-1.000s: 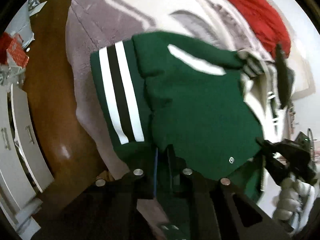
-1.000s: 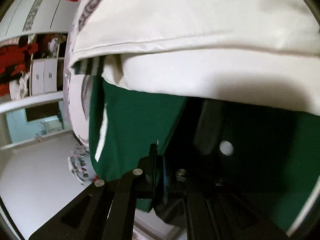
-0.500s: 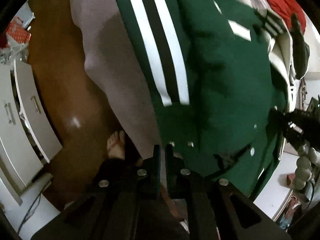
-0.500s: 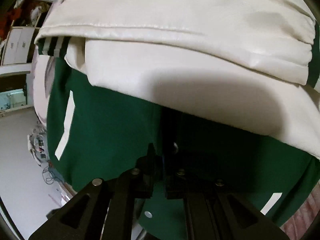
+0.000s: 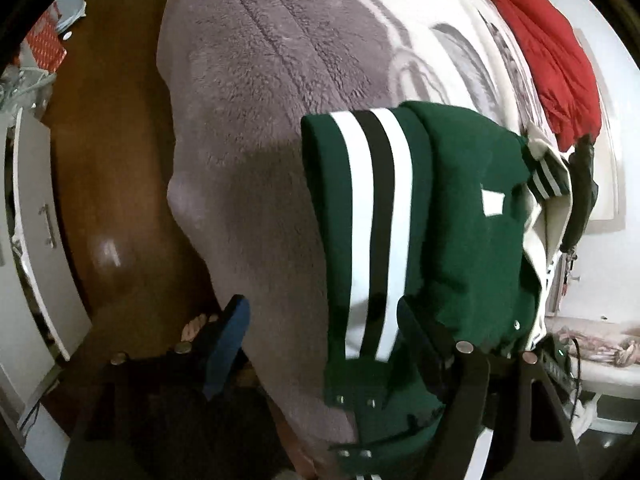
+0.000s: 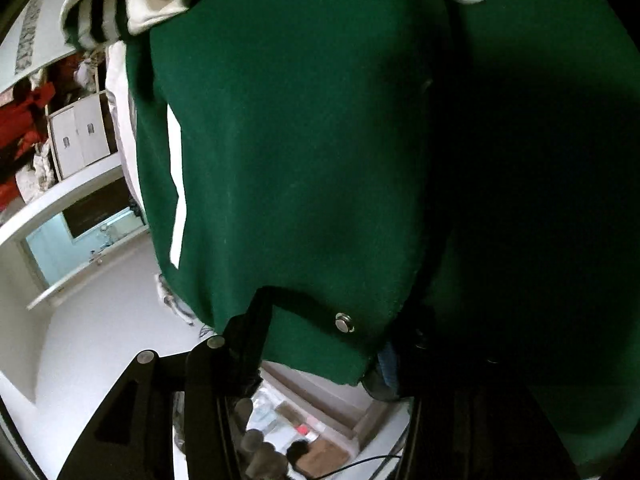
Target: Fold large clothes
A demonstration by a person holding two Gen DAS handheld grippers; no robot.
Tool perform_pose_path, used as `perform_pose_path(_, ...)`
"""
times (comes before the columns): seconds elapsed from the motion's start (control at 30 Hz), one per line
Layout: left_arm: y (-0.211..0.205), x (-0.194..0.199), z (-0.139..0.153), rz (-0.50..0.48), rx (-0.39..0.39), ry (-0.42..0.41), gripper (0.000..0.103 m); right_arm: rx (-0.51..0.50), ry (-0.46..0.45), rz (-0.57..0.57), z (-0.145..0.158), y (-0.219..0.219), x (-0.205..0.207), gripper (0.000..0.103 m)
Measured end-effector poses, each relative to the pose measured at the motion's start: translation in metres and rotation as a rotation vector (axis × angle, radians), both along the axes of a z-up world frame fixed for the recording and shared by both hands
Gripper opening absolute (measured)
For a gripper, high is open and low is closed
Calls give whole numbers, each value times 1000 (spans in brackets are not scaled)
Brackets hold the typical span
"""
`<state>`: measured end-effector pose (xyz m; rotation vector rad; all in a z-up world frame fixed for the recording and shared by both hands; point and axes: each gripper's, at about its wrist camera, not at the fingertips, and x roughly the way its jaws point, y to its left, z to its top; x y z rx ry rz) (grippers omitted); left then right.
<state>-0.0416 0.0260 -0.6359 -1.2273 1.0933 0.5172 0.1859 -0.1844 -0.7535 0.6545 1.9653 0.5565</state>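
Green jacket [image 5: 460, 216] on grey blanket [image 5: 280, 80] — both grippers' jaws opening (hem between).

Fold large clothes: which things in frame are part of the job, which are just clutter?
Job:
- green jacket, folded on the grey fleece blanket
- left gripper, jaws opening, astride the jacket's striped hem
- right gripper, jaws opening, jacket edge between them

Lying about:
- red garment
- white drawers
- red patterned box

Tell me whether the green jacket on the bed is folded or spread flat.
Folded. The green jacket lies doubled into a compact bundle on the grey blanket, its striped hem on top and a cream sleeve tucked alongside.
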Motion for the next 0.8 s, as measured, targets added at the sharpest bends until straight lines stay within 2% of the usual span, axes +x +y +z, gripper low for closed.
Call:
perform_pose_path(0.03,1,6,-5,-2,-3,-10,74,-11,-28,-1,4,-2,-2,6)
perform_pose_path(0.1,3,15,-7,-1,-15,-38,71,10,-25,-32,8,-11,-6,5)
perform_pose_path(0.13,3,16,-5,10,-6,-72,44,9,-35,-33,13,-17,-8,5)
perform_pose_path(0.17,1,15,2,14,13,-118,3,-10,-59,-12,22,-23,-11,5)
perform_pose_path(0.3,-15,5,28,19,24,-175,1,-20,-93,-2,53,-45,-11,5)
perform_pose_path(0.37,-25,-9,49,41,-2,-208,1,-31,-111,9,71,-48,-10,5)
perform_pose_path(0.47,-30,-16,58,17,-7,-211,1,-31,-120,32,90,-47,-6,5)
perform_pose_path(0.53,-32,-15,46,-23,-4,-169,2,-82,-140,79,87,-36,1,5)
perform_pose_path(0.57,-33,-11,40,-44,-16,-157,3,-160,-175,139,78,-35,1,5)
perform_pose_path(0.6,-34,-5,35,-73,-15,-123,4,-187,-182,172,69,-29,4,5)
perform_pose_path(0.67,-37,9,29,-155,8,-37,5,-249,-161,246,39,-24,4,5)
perform_pose_path(0.73,-39,14,35,-196,51,0,9,-244,-131,224,32,-25,6,8)
perform_pose_path(0.8,-41,19,46,-257,134,38,29,-231,-115,223,41,-29,8,14)
